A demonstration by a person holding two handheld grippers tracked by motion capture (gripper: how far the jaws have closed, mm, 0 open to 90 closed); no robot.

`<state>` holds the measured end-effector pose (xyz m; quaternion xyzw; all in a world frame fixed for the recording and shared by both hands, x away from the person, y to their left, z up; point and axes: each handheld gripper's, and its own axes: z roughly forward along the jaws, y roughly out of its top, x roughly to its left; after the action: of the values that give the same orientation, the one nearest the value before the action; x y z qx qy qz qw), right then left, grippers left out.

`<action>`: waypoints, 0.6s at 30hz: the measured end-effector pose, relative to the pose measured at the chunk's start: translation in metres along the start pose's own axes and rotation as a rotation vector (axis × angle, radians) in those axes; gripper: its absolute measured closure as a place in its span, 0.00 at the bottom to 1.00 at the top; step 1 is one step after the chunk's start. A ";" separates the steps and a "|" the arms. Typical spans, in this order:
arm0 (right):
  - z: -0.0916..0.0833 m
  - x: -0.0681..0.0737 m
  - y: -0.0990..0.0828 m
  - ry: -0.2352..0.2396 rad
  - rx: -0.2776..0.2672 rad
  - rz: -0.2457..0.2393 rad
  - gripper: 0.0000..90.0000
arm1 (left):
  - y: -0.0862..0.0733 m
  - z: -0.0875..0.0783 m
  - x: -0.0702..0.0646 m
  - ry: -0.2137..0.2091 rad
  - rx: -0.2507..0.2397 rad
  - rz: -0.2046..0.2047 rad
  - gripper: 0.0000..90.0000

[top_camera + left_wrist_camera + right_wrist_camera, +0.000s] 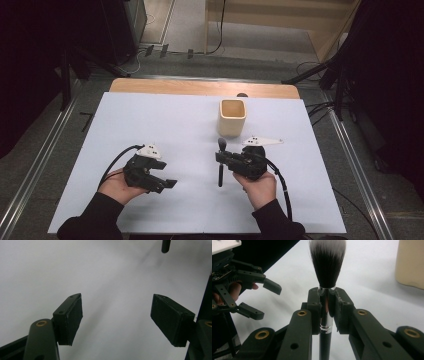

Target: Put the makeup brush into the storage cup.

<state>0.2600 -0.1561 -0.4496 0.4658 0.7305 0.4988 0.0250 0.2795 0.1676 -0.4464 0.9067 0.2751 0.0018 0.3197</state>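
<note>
Right hand-held gripper [327, 312]: jaws clamped on makeup brush [327, 267], pads pressed on chrome ferrule just below bristles. Bristles black with white tips. In high view, brush [220, 162] held above white surface [190, 125], bristle end toward beige cup [232, 117], handle end toward person. Cup stood near, beyond brush, not touching. Left hand-held gripper [167, 181]: jaws wide apart, nothing between pads, held over bare surface well left of brush. Left gripper view: handle tip [166, 246] seen at top edge.
</note>
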 end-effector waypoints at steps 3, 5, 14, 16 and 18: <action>-0.001 -0.001 0.000 -0.004 -0.004 0.005 0.86 | -0.005 -0.002 0.003 0.013 0.008 -0.007 0.30; -0.001 -0.001 0.000 -0.004 -0.004 0.002 0.86 | -0.008 -0.004 0.005 0.011 0.013 0.001 0.30; -0.002 -0.002 0.001 -0.001 -0.008 0.007 0.86 | -0.017 -0.010 0.010 0.023 0.007 0.014 0.30; -0.003 -0.003 0.001 0.004 -0.008 0.007 0.86 | -0.018 -0.012 0.011 0.024 0.002 0.017 0.30; -0.003 -0.003 0.001 0.007 -0.007 0.007 0.86 | -0.020 -0.014 0.012 0.032 -0.005 0.019 0.30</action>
<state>0.2611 -0.1599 -0.4485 0.4664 0.7272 0.5032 0.0225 0.2771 0.1943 -0.4489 0.9083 0.2716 0.0201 0.3175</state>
